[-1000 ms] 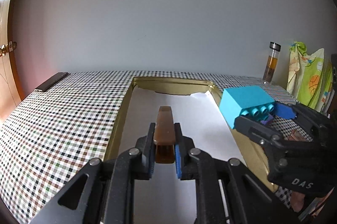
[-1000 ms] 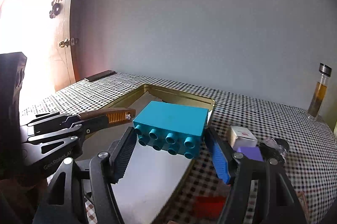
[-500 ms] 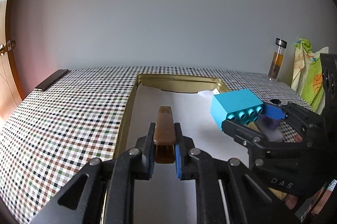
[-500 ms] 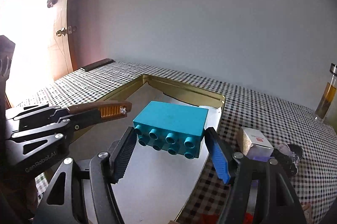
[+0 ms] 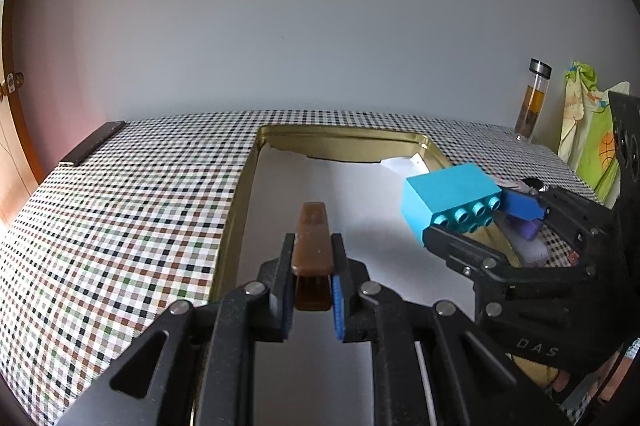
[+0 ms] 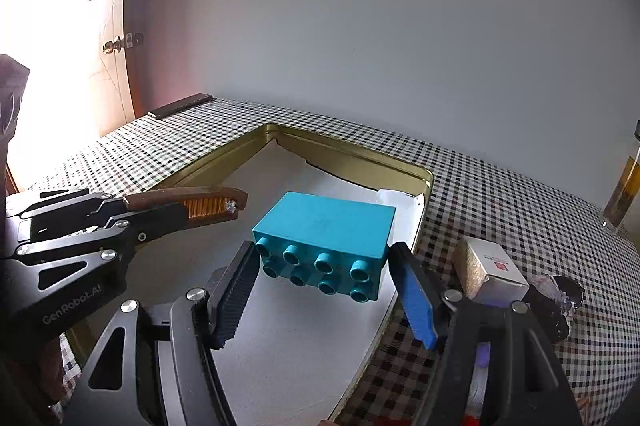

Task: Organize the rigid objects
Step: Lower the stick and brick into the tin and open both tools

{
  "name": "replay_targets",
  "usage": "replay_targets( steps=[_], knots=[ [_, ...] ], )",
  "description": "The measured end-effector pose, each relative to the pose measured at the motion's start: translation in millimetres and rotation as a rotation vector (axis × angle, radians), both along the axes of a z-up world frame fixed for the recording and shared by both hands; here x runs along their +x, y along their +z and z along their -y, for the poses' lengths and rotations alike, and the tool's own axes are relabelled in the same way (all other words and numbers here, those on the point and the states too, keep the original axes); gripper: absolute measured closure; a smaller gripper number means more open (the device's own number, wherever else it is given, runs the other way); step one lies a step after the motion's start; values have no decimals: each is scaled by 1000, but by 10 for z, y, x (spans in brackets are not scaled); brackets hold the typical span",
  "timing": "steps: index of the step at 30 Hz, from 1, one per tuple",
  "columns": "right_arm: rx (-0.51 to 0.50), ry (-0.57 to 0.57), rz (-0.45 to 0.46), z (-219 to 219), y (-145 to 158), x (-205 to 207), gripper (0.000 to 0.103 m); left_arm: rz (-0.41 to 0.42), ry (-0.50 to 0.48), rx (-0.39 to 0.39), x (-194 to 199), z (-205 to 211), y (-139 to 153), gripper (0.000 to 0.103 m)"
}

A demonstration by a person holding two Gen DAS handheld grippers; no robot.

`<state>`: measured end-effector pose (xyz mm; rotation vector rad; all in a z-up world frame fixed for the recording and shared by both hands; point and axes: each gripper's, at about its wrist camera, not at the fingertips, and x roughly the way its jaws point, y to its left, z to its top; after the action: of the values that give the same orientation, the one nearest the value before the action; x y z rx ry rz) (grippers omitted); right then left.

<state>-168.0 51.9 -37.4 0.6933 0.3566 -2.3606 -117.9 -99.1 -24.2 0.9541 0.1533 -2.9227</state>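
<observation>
A: Teal plastic is seen between the jaws of the right gripper (image 6: 324, 290): a studded building block (image 6: 326, 244) is clamped by its two short ends, studs turned toward the camera, and is held in the air above the white paper lining of the gold tin tray (image 6: 352, 156).

B: And what is held on the other side?

A: A brown hair clip (image 5: 313, 242) is pinched in the left gripper (image 5: 312, 268), whose jaws are drawn together on its near end. Its far tip is pointed toward the far wall of the tray (image 5: 340, 138). From the right wrist view, gold teeth are shown along the clip's (image 6: 188, 204) underside, and it is held clear of the paper.

B: How are the two placed against each other?

A: The block (image 5: 448, 198) is kept to the right of the clip, near the tray's right rim, and no contact between them is shown.

B: What else is visible?

A: A checked tablecloth (image 5: 120, 206) is spread under the tray. A small white box (image 6: 494, 270) is lying on the cloth just right of the tray, and a glass bottle (image 5: 534, 102) of amber liquid is standing at the far right. A dark flat bar (image 5: 92, 148) is lying at the far left edge.
</observation>
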Motion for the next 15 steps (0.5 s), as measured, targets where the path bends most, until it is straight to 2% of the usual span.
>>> replay_targets(
  steps=[5,15],
  knots=[
    [9,3,8,30,-17,-35,34,13,-2,3,-41,22,-20,90],
    [28,9,30,126,-36,-134,34,55,-5,-48,-199,39,5,90]
  ],
)
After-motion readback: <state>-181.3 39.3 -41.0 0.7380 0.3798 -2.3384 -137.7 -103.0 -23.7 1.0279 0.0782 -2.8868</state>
